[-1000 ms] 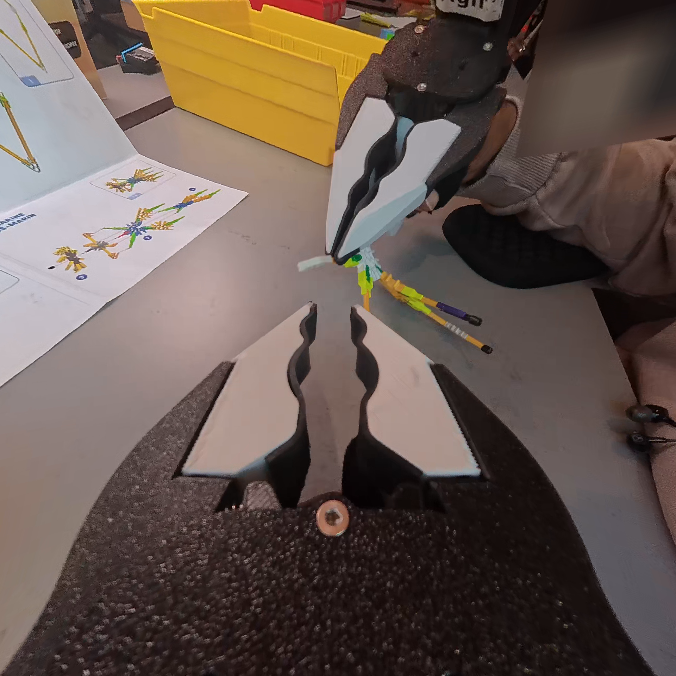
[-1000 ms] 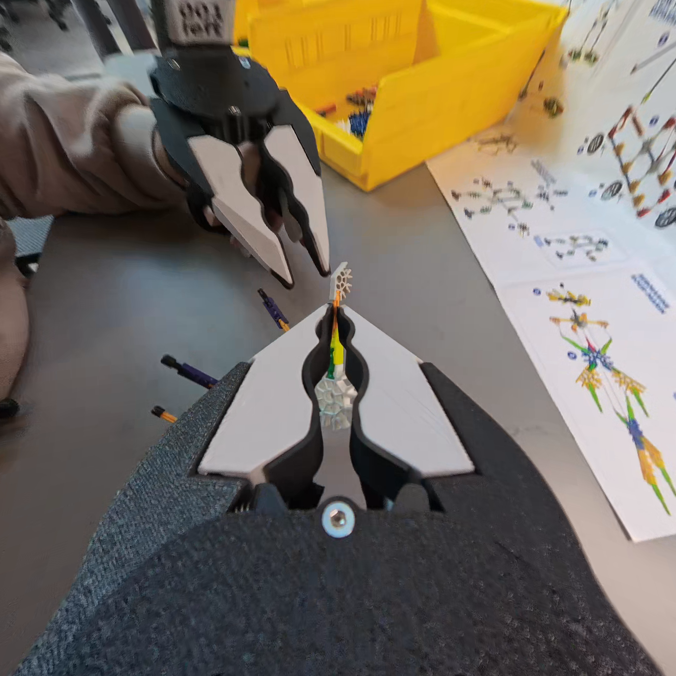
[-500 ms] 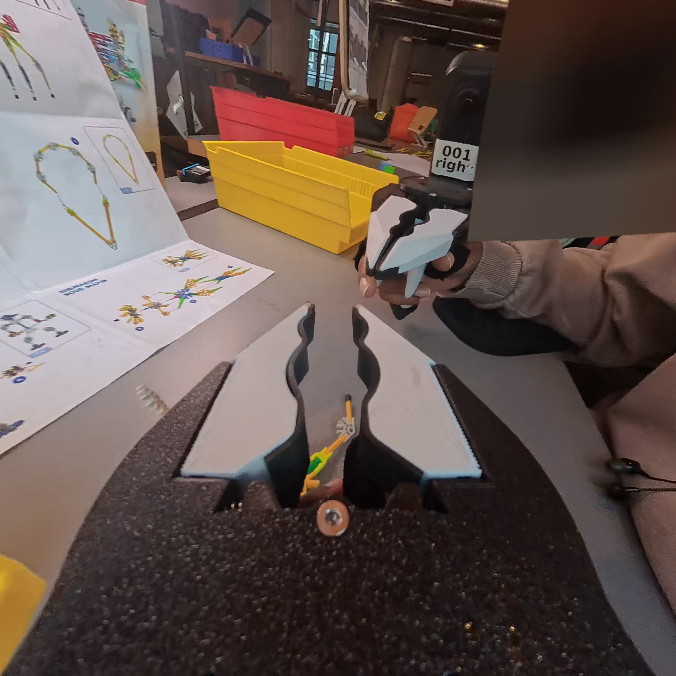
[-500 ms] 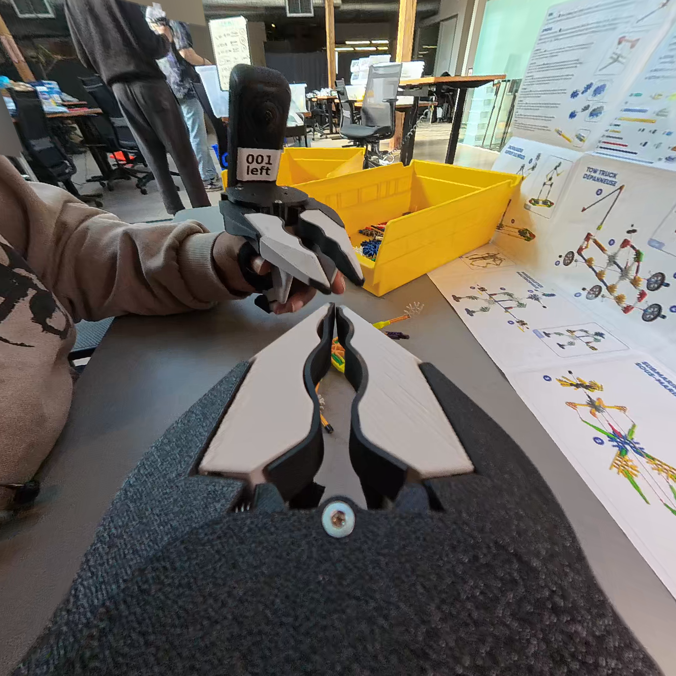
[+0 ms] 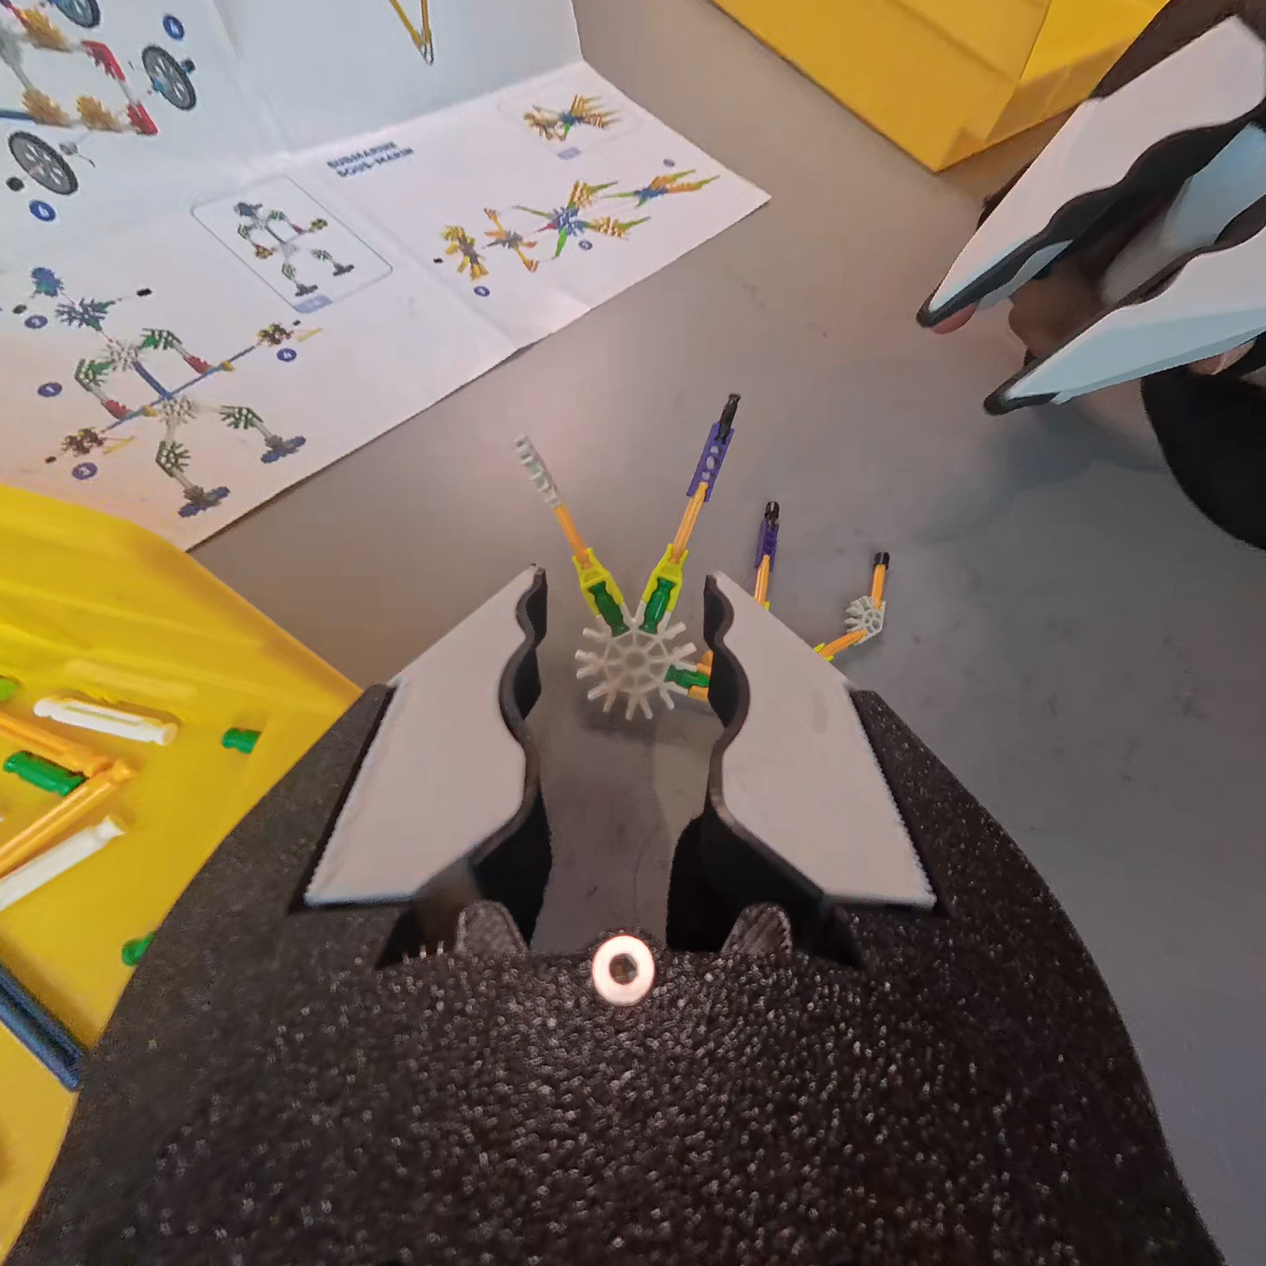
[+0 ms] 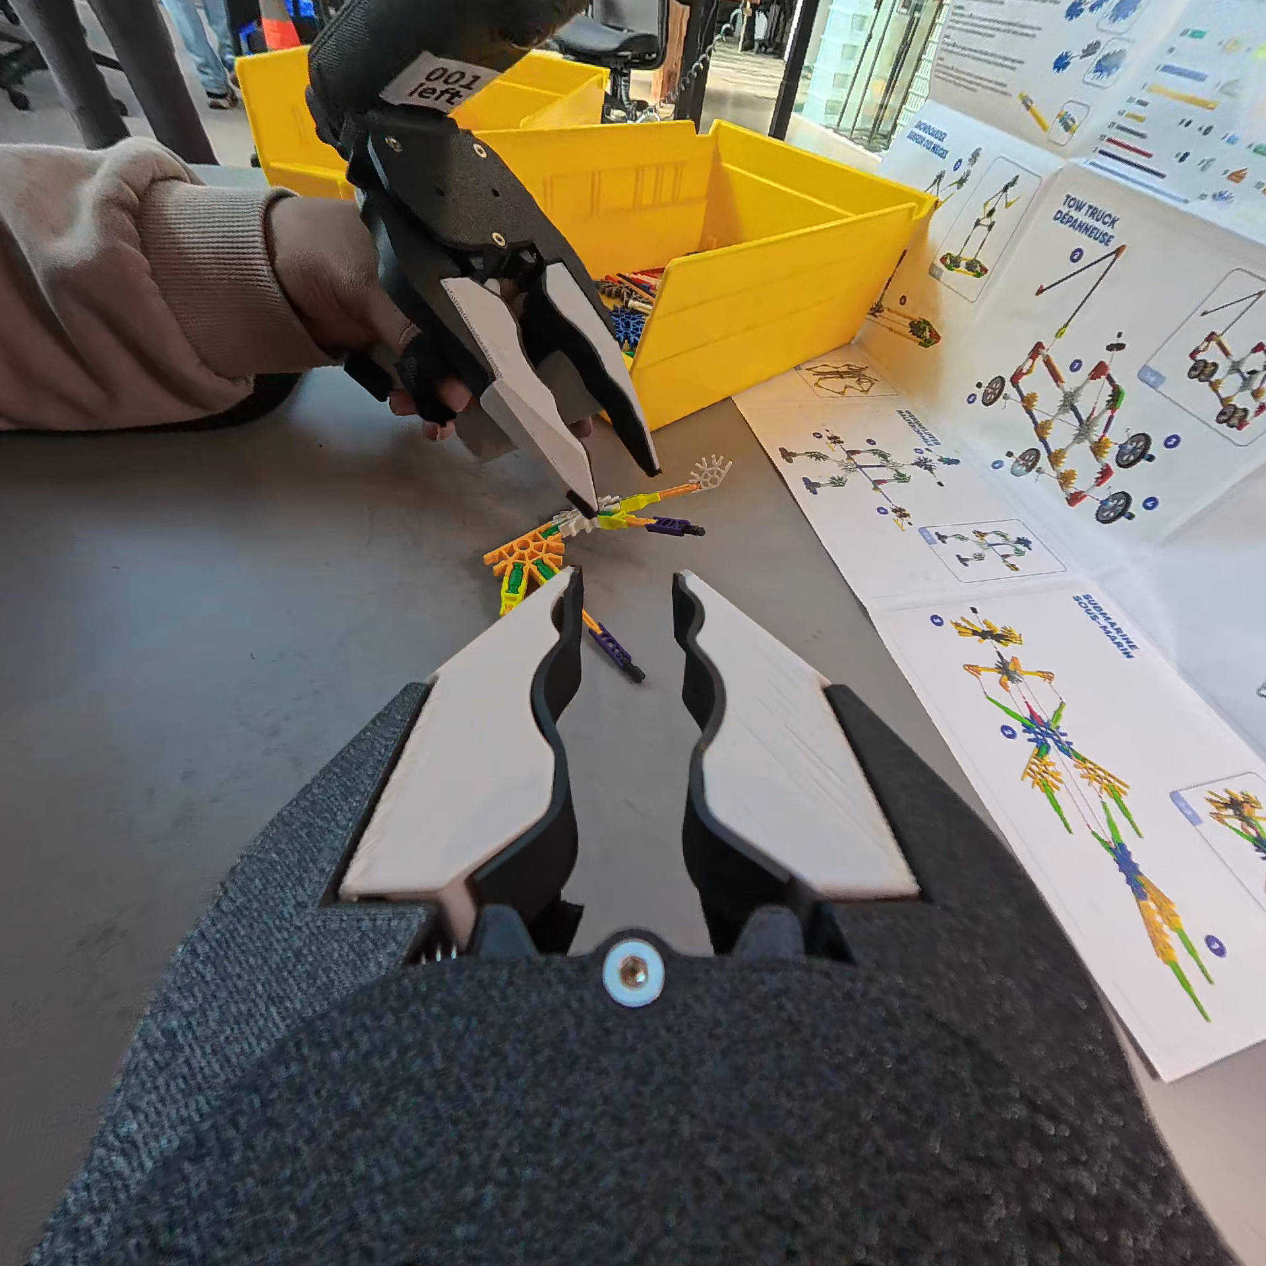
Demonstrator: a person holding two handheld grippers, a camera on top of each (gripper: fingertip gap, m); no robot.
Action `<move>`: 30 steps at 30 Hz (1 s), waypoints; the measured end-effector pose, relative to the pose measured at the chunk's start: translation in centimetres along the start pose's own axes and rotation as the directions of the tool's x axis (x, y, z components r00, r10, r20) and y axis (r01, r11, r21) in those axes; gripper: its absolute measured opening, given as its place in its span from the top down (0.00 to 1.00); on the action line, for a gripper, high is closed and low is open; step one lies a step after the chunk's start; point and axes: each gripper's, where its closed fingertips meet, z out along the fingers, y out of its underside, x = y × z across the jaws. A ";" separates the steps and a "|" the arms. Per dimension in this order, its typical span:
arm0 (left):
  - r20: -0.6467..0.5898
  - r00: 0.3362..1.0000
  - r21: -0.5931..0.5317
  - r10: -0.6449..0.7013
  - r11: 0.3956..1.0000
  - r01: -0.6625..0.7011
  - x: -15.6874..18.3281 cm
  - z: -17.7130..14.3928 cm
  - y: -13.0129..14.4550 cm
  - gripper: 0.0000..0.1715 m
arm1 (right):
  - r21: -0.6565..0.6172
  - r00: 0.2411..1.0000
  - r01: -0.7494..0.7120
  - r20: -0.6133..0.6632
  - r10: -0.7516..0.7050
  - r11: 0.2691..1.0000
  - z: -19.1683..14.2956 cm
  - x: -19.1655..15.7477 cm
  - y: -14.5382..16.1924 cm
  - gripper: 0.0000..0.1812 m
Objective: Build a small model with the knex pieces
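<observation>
Yellow bin [image 6: 774,288] of loose rods beside toy model [image 5: 634,658], claws apart.

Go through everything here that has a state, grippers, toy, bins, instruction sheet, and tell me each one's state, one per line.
Left hand-held gripper: open, fingers either side of the toy's white hub, holding nothing.
Right hand-held gripper: open, empty, above the table.
Rod toy: partly assembled, lying on the table.
Yellow bin: open-topped, loose pieces inside.
Instruction sheet: unfolded, partly flat, partly propped up.
</observation>
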 end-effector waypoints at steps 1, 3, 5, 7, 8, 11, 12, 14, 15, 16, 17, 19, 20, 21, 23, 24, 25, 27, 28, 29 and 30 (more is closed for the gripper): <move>0.009 1.000 -0.026 0.002 1.000 -0.001 -0.1 0.3 0.5 0.72 | -0.002 1.000 0.004 0.000 -0.004 1.000 0.0 0.0 0.0 0.86; -0.013 1.000 -0.051 -0.017 0.999 0.016 0.2 1.0 1.1 0.71 | 0.001 1.000 0.006 0.011 -0.006 1.000 0.1 -0.3 0.0 0.86; -0.035 0.999 -0.066 -0.032 0.997 0.030 0.5 1.6 1.4 0.72 | 0.006 1.000 0.002 0.028 -0.003 1.000 0.2 -0.6 0.0 0.85; -0.038 0.999 -0.073 -0.006 0.997 0.003 0.8 2.0 1.5 0.80 | 0.001 0.999 0.001 0.036 -0.001 1.000 0.3 -0.8 0.0 0.83; -0.043 0.999 -0.067 0.017 0.998 -0.019 1.1 2.0 1.3 0.80 | -0.001 0.999 0.001 0.035 -0.001 1.000 0.3 -0.8 0.1 0.81; -0.084 0.987 -0.012 0.140 0.990 -0.141 3.0 1.8 0.4 0.81 | 0.042 0.999 -0.038 0.034 0.036 0.998 -0.1 -0.5 -0.7 0.78; -0.100 0.975 0.017 0.200 0.980 -0.199 4.0 1.7 0.0 0.81 | 0.068 0.997 -0.073 0.045 0.070 0.995 -0.3 -0.4 -1.2 0.78; -0.158 0.933 0.093 0.322 0.946 -0.311 6.6 1.3 -0.8 0.81 | 0.128 0.985 -0.158 0.092 0.147 0.979 -0.9 -0.3 -2.3 0.78; -0.192 0.912 0.130 0.362 0.931 -0.342 8.1 1.1 -1.1 0.81 | 0.153 0.976 -0.201 0.120 0.183 0.968 -1.2 -0.3 -2.7 0.78; -0.233 0.891 0.155 0.389 0.920 -0.361 9.4 1.0 -1.2 0.81 | 0.170 0.965 -0.240 0.153 0.215 0.956 -1.4 -0.4 -3.1 0.78; -0.268 0.874 0.168 0.405 0.913 -0.372 10.5 0.8 -1.1 0.81 | 0.171 0.952 -0.271 0.190 0.238 0.947 -1.6 -0.6 -3.2 0.79; -0.305 0.853 0.184 0.424 0.905 -0.384 11.8 0.7 -0.9 0.81 | 0.116 0.930 -0.291 0.266 0.253 0.950 -1.7 -1.7 -2.7 0.84; -0.329 0.841 0.195 0.429 0.902 -0.385 12.3 0.6 -0.8 0.81 | 0.083 0.929 -0.282 0.271 0.251 0.956 -1.6 -2.0 -2.2 0.87; -0.349 0.833 0.204 0.430 0.902 -0.380 12.7 0.5 -0.8 0.81 | 0.058 0.933 -0.265 0.267 0.240 0.963 -1.4 -2.2 -1.7 0.87; -0.370 0.827 0.217 0.423 0.905 -0.366 13.0 0.3 -0.9 0.81 | 0.030 0.931 -0.231 0.297 0.212 0.972 -1.2 -3.1 -1.2 0.96; -0.373 0.829 0.216 0.417 0.908 -0.360 13.0 0.2 -0.9 0.81 | 0.037 0.929 -0.225 0.311 0.202 0.974 -1.3 -3.4 -1.5 0.97; -0.379 0.830 0.217 0.409 0.911 -0.350 13.0 0.2 -0.9 0.82 | 0.044 0.930 -0.215 0.314 0.191 0.976 -1.4 -3.5 -1.6 0.97; -0.418 0.826 0.227 0.378 0.924 -0.308 13.2 -0.3 -1.1 0.81 | 0.049 0.923 -0.219 0.335 0.191 0.974 -1.5 -3.8 -1.9 0.98; -0.442 0.825 0.229 0.351 0.934 -0.275 13.2 -0.6 -1.3 0.80 | 0.051 0.912 -0.241 0.353 0.209 0.969 -1.6 -4.0 -2.1 0.99; -0.458 0.828 0.236 0.322 0.943 -0.235 13.1 -0.9 -1.6 0.77 | 0.053 0.907 -0.259 0.355 0.225 0.964 -1.6 -3.9 -2.1 0.99; -0.477 0.828 0.248 0.295 0.949 -0.195 13.0 -1.2 -2.1 0.77 | 0.052 0.903 -0.275 0.356 0.239 0.960 -1.6 -3.8 -2.1 0.99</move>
